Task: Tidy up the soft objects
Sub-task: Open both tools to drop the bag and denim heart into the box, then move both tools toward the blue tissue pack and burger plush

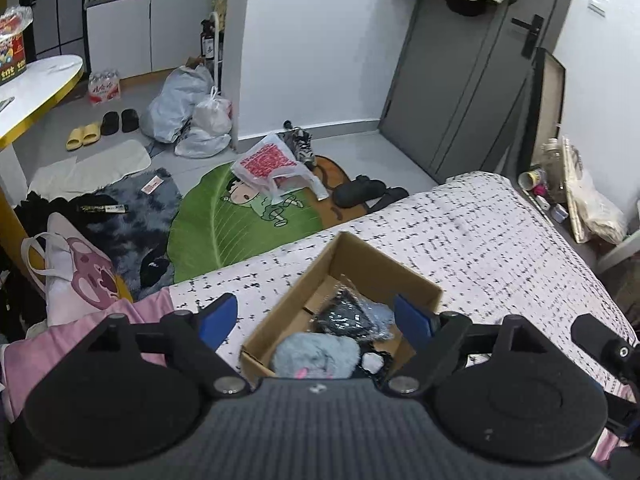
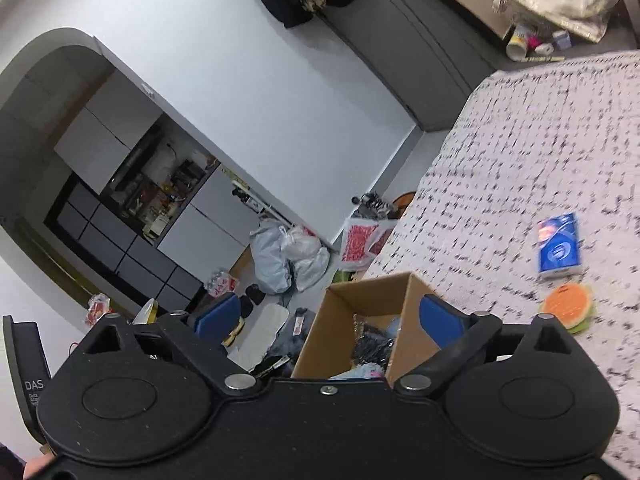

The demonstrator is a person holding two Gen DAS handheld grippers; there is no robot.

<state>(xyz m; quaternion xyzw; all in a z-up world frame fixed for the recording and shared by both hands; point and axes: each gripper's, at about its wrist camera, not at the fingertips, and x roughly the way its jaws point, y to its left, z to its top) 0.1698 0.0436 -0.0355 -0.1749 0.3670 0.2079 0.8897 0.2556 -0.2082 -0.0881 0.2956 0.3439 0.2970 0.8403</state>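
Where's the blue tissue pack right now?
In the right wrist view, the blue tissue pack lies on the bedspread, just above the orange-and-green sponge.

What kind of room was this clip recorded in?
Most likely a small, lived-in studio flat or bedroom: a bed with a speckled cover carries the cardboard box, slippers and rugs lie on the floor, and clothes hang over the door.
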